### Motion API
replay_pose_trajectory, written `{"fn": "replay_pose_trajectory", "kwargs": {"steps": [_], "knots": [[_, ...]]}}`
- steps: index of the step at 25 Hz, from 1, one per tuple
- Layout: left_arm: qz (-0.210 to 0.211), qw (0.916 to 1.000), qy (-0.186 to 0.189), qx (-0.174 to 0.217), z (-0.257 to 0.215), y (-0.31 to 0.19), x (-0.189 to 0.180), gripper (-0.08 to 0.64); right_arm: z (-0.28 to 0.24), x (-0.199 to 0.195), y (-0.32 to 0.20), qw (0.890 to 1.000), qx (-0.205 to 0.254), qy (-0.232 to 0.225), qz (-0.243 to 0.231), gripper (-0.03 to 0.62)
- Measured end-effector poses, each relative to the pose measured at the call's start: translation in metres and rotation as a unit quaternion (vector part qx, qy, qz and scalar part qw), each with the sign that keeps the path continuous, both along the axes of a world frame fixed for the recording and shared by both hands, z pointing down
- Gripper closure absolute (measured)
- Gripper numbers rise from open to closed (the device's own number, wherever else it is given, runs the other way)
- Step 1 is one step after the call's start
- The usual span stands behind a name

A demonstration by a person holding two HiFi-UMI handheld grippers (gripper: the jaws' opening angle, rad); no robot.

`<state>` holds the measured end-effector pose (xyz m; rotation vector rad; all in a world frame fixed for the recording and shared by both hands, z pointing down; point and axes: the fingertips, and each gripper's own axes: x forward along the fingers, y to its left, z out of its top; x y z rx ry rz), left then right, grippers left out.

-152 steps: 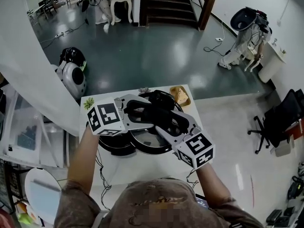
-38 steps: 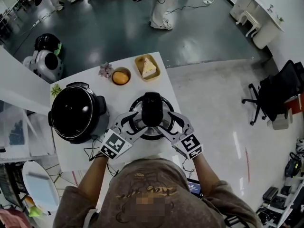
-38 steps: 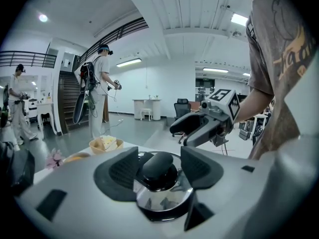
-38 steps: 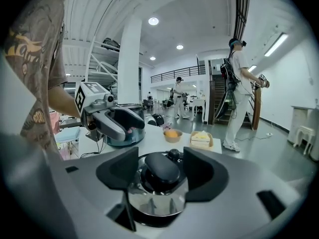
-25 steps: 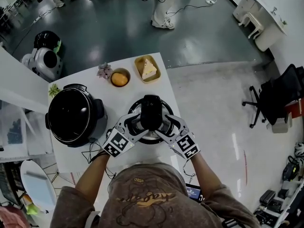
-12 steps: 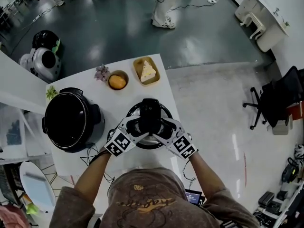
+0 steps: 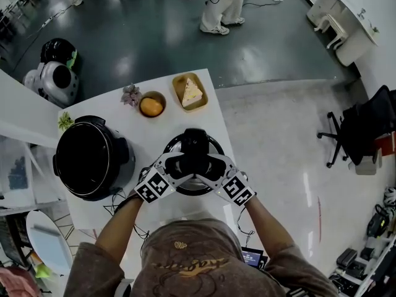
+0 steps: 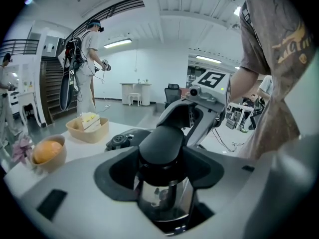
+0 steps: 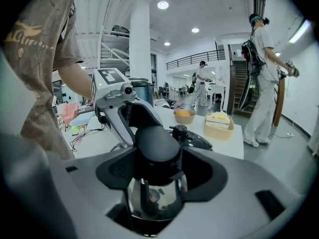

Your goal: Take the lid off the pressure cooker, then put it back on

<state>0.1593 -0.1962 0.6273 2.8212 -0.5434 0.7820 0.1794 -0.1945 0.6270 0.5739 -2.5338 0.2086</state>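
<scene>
**Both grippers clamped on the lid handle; lid apart from its pot**

- Left gripper (image 7: pixel 181 164): jaws closed in from the left on the lid's black handle (image 7: pixel 194 142). Its own view shows the handle (image 8: pixel 165 142) filling the gap, with both jaw faces against it.
- Right gripper (image 7: pixel 208 164): the same hold from the opposite side, with the handle (image 9: pixel 157 142) pinched between its jaws. The two grippers face each other across the handle.
- Lid (image 7: pixel 218 148): by the tabletop's (image 7: pixel 216 119) right edge, toward the near side. I cannot tell whether it rests on the tabletop or is raised.
- Look of the lid: round, with a bright metal rim and a dark top. The handle is a rounded black hump over mirror-polished metal. A small black valve knob (image 9: pixel 179 130) stands beyond it.
- Pressure cooker pot (image 7: pixel 93 159): open and dark inside, at the tabletop's left edge, clear of the lid.
</scene>
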Motion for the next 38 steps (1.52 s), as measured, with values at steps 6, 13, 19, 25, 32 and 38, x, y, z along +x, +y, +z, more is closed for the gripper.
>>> {"fn": "replay_pose_trajectory", "kwargs": {"steps": [6, 13, 19, 25, 32, 38], "knots": [[0.002, 1.0, 0.003, 0.001, 0.001, 0.001, 0.0, 0.287, 0.001, -0.001, 0.001, 1.0, 0.0, -0.004, -0.007, 0.325], [0.003, 1.0, -0.002, -0.005, 0.0, 0.0, -0.001, 0.29, 0.0, -0.001, 0.0, 1.0, 0.0, -0.006, -0.009, 0.333], [0.002, 0.9999, 0.001, -0.012, -0.014, 0.001, -0.001, 0.291, -0.014, -0.001, 0.002, 1.0, -0.007, -0.015, -0.011, 0.334], [0.002, 0.9998, 0.02, 0.009, -0.06, 0.003, 0.004, 0.291, -0.057, 0.002, 0.003, 0.999, 0.005, -0.043, -0.011, 0.334], [-0.002, 0.9988, 0.032, 0.036, -0.112, 0.004, 0.01, 0.291, -0.109, 0.008, 0.004, 0.998, 0.014, -0.065, -0.015, 0.334], [-0.019, 0.9983, 0.031, 0.046, -0.138, 0.013, 0.011, 0.291, -0.134, 0.01, 0.012, 0.997, 0.019, -0.065, -0.034, 0.334]]}}
